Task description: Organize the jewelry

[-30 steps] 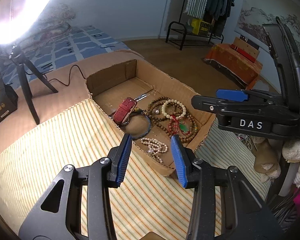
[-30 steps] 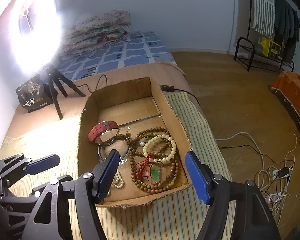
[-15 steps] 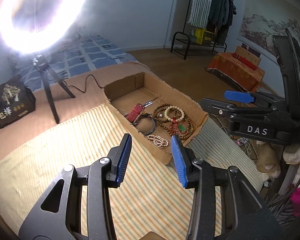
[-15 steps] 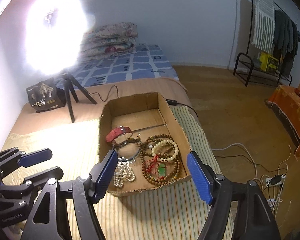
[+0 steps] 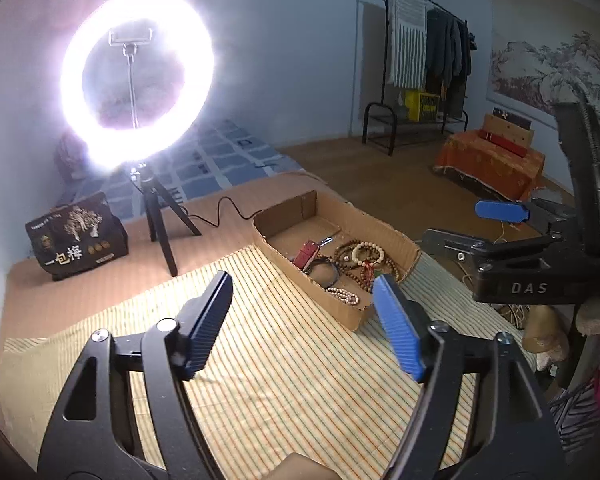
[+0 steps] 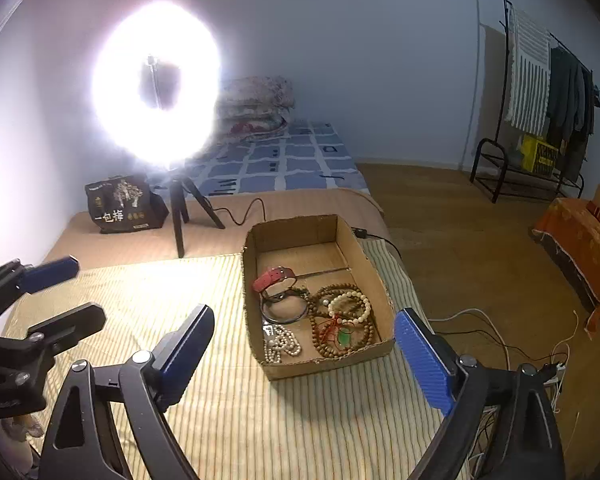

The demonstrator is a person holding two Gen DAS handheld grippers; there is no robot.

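Two claws: both hang above the striped mat [image 6: 228, 420], and both are apart from the cardboard box [image 6: 320, 364].
Left claw [image 5: 304, 324]: released; its jaws have just been opening and nothing is between them.
Right claw [image 6: 304, 352]: released wide; its jaws have just been opening too, and they hold nothing.
Cardboard box: it lies on the mat, open at the top, with all the jewelry inside.
Red watch [image 6: 272, 278]: in the middle of the box, near its left wall.
Dark bangle [image 6: 284, 312]: just below the watch.
Pearl bracelet [image 6: 280, 346]: in the near left corner.
Wooden bead strings [image 6: 340, 320]: in the near right part, with a cream bracelet [image 6: 350, 306] and a green pendant [image 6: 344, 336] on top.
Ring light [image 6: 156, 84]: on a tripod behind the mat, shining strongly.
Black bag [image 6: 122, 208]: just left of the tripod.
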